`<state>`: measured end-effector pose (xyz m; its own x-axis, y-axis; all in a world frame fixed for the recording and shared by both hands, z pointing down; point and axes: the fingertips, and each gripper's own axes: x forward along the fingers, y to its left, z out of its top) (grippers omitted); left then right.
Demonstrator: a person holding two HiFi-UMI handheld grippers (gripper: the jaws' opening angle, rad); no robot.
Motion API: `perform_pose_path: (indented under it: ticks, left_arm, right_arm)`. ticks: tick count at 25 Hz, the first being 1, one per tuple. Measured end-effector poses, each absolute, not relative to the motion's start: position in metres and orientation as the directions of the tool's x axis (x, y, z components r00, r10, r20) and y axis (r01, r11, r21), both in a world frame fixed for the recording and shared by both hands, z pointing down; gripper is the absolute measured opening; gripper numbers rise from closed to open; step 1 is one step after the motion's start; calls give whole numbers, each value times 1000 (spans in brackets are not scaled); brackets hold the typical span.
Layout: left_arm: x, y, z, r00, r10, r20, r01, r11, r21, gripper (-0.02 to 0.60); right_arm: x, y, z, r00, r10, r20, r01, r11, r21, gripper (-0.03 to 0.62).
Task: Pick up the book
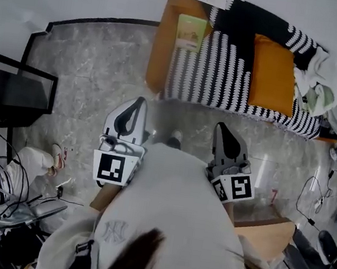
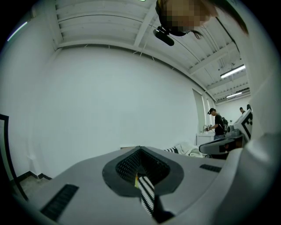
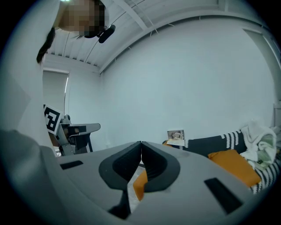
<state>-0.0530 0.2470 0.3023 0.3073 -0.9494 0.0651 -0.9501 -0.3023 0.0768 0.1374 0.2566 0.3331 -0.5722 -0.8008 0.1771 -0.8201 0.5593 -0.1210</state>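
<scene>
Polished stone-like floor (image 1: 90,70); knitted striped cloth (image 1: 215,69) over sofa (image 1: 162,43); book (image 1: 190,33) cover probably matt paper.

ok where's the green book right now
In the head view the green book lies at top centre, on the left end of the orange sofa, at the edge of the striped blanket.
</scene>
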Motion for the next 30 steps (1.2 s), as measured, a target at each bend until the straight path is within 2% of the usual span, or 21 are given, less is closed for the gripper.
perform_pose_path:
  ticks: [16, 23, 30]
  left_arm:
    - [-41, 206, 307, 317, -945, 84, -947, -309, 92, 9]
    - [-54, 157, 310, 354, -930, 102, -932, -342, 116, 9]
    - [-81, 101, 306, 385, -918, 95, -919, -373, 123, 9]
  right_arm:
    - [156, 218, 348, -554, -800, 228, -832, 536, -140, 20]
    - [137, 176, 353, -535, -801, 269, -844, 521, -128, 20]
    - [103, 123, 339, -515, -820, 250, -857, 493, -149, 20]
